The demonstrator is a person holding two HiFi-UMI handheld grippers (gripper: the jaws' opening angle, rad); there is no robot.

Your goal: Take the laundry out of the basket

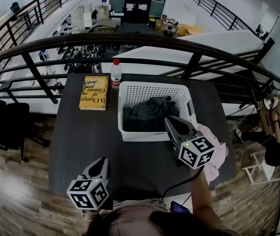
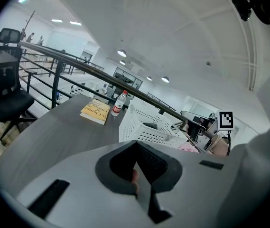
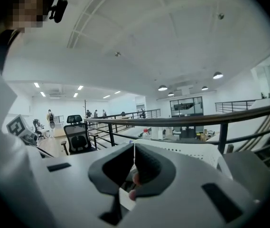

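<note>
Dark grey table (image 1: 80, 132) on a mezzanine, black railing (image 1: 130, 41) along its far side. Office chair (image 2: 6, 84) stands off the table, well to the L of the L jaws. L gripper (image 1: 102, 163) is by the near edge, jaws clenched together w/ nothing between them. Yellow book (image 1: 94, 92) lies ahead of those jaws, water bottle (image 1: 115, 73) upright just beside its R far corner. White basket (image 1: 152, 134) sits ahead and R of the L jaws, dark laundry (image 1: 147, 114) piled inside, approx half full. R gripper (image 1: 171, 123) is also clenched on nothing. From the head view its jaw tips are over the basket's near-R corner, right at the edge of the laundry; can't tell if they touch it. Pink cloth (image 1: 217, 154) lies on the table just R of and behind the R jaws, outside the basket.
</note>
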